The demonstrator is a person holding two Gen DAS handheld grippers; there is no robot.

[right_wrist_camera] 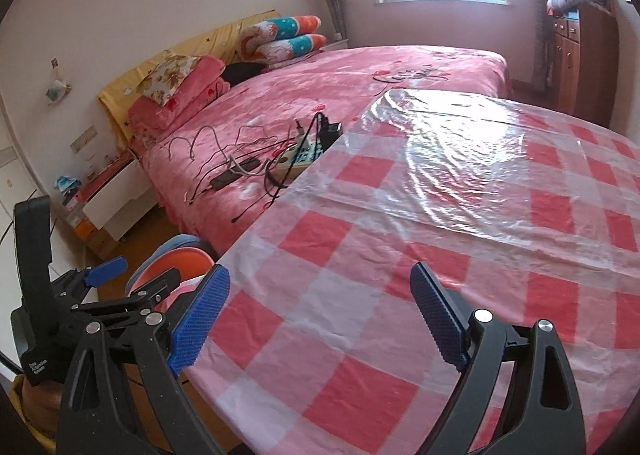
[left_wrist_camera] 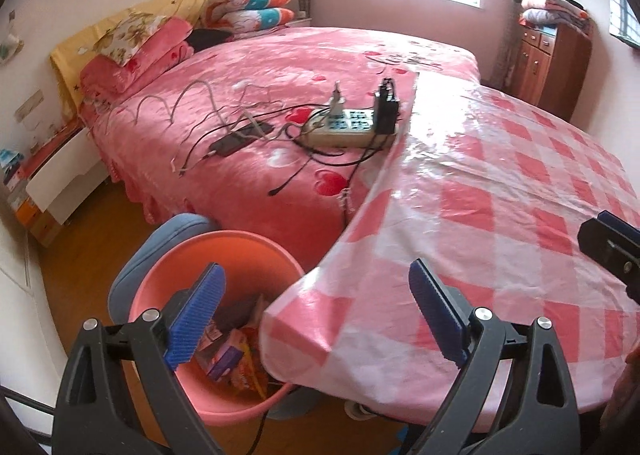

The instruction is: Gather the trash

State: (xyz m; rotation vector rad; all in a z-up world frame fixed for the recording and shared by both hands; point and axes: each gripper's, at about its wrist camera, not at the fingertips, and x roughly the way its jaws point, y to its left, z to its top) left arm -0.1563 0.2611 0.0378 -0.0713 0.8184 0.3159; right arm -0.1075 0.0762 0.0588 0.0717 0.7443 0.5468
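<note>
**Over the bin and table edge: both grippers empty, trash in the bin**

At 7 o'clock in the left wrist view, a pink bin (left_wrist_camera: 216, 319) sits on the floor, tucked against the table (left_wrist_camera: 480, 215), probably so waste can be dropped straight off the edge. Colourful wrappers (left_wrist_camera: 236, 355) lie inside it. The left gripper (left_wrist_camera: 316, 311) hangs above the bin's rim and the table's corner, its 2 blue pads spread wide with nothing between them.

From the right wrist view, the right gripper (right_wrist_camera: 320, 315) hovers over the checked plastic cloth, jaws likewise wide apart and empty. No loose trash shows on the cloth in either view, so the collecting looks largely done.

Toward 11 o'clock, a pink bed (left_wrist_camera: 260, 95) carries a power strip (left_wrist_camera: 352, 127), tangled cables (left_wrist_camera: 240, 123) and a dark phone (left_wrist_camera: 228, 145).
</note>
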